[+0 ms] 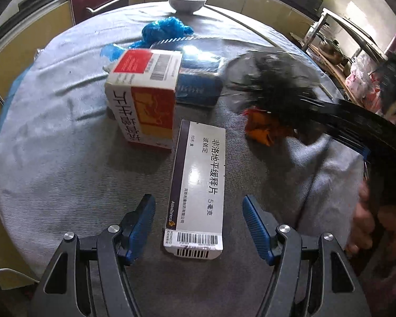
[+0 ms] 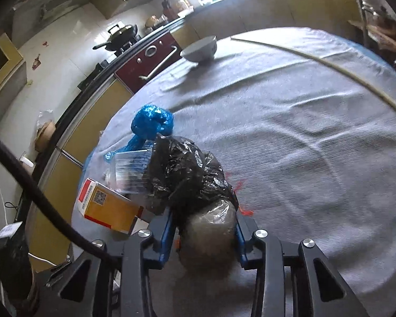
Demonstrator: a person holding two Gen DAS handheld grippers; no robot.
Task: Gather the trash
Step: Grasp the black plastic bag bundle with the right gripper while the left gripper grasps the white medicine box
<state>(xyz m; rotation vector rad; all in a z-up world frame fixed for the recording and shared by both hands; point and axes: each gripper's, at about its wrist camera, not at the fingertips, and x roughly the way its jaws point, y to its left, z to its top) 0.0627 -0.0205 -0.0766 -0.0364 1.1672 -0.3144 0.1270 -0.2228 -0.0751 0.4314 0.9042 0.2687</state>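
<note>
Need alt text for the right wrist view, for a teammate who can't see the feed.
The right gripper is shut on a crumpled black plastic bag above a table covered in grey cloth. To its left lie an orange and white box, clear plastic packaging and crumpled blue plastic; a white bowl sits at the far edge.

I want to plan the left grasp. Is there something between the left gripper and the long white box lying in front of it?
Nothing visible blocks it. The left gripper is open, and the long white box lies flat on the grey tablecloth, its near end already between the fingers. The red and white box stands farther back.
</note>
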